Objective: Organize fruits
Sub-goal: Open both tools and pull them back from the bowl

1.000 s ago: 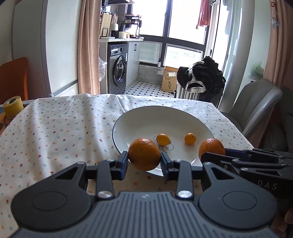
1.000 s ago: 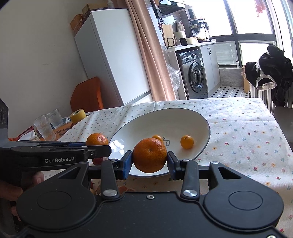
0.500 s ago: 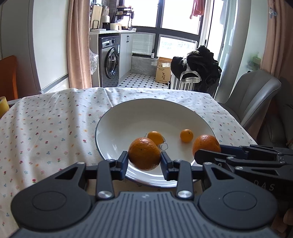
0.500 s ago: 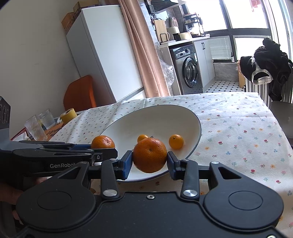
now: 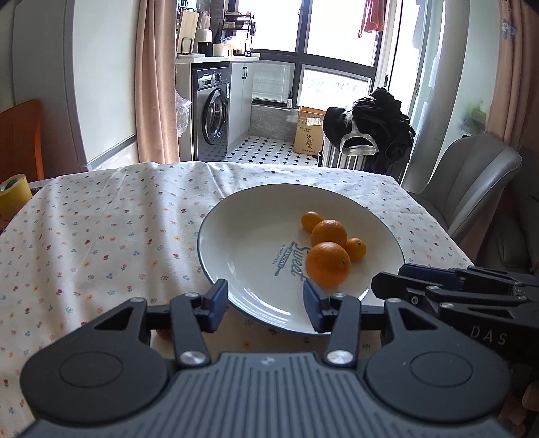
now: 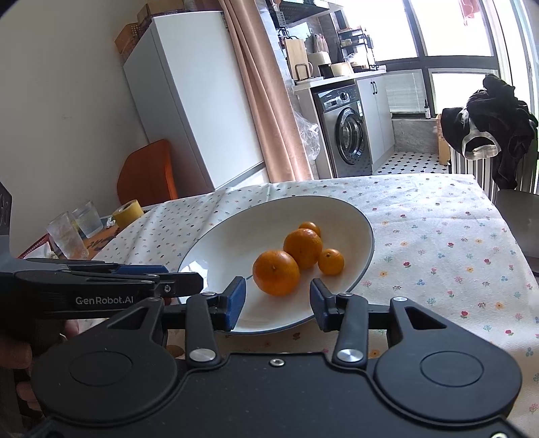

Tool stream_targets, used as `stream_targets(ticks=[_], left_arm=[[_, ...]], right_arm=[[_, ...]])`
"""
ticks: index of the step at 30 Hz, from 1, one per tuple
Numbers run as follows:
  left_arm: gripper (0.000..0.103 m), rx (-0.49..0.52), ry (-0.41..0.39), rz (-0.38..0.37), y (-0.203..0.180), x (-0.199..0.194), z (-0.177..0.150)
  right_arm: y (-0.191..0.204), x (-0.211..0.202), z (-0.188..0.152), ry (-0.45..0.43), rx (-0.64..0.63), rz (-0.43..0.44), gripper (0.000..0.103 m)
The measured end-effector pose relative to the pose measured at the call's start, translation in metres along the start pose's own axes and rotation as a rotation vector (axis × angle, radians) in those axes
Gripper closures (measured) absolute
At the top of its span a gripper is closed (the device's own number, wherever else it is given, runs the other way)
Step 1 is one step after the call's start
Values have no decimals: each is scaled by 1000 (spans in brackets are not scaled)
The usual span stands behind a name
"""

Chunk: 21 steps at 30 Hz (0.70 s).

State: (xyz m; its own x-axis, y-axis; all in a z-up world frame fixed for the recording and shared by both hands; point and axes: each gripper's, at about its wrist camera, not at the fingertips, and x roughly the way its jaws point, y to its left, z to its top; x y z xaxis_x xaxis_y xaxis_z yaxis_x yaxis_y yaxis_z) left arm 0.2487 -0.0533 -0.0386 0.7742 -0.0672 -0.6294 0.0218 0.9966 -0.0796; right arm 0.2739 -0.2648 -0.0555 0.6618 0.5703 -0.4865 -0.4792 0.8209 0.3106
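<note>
Both sets of jaws spread and empty at the near rim of the plate (image 5: 215, 236), left gripper (image 5: 265, 305) and right gripper (image 6: 275, 301) side by side, with all four oranges (image 6: 276, 272) clustered just ahead on the plate, nearest the right.

Bright daylight pours in from the windows (image 5: 337, 30) at the back, blown out to white. The table (image 5: 101, 229) shows soft shadow bands; the plate (image 6: 222, 242) carries faint glare. Both views are sharp, with fisheye bending and dark corners.
</note>
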Motion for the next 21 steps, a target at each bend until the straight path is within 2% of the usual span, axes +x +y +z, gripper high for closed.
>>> stream_targets(ticks=[4, 6, 10, 19, 21], left_arm=[[36, 5, -21, 12, 4, -11, -5], [27, 5, -27, 18, 6, -17, -8], [23, 2, -30, 27, 11, -25, -13], [11, -16, -48, 31, 19, -46, -25], [10, -26, -46, 30, 22, -50, -28]], right_arm=[[6, -6, -3, 0, -4, 6, 57], [9, -10, -5, -4, -6, 5, 51], [13, -17, -8, -5, -5, 5, 47], [26, -32, -11, -19, -16, 18, 26], [27, -35, -12, -24, -15, 21, 18]])
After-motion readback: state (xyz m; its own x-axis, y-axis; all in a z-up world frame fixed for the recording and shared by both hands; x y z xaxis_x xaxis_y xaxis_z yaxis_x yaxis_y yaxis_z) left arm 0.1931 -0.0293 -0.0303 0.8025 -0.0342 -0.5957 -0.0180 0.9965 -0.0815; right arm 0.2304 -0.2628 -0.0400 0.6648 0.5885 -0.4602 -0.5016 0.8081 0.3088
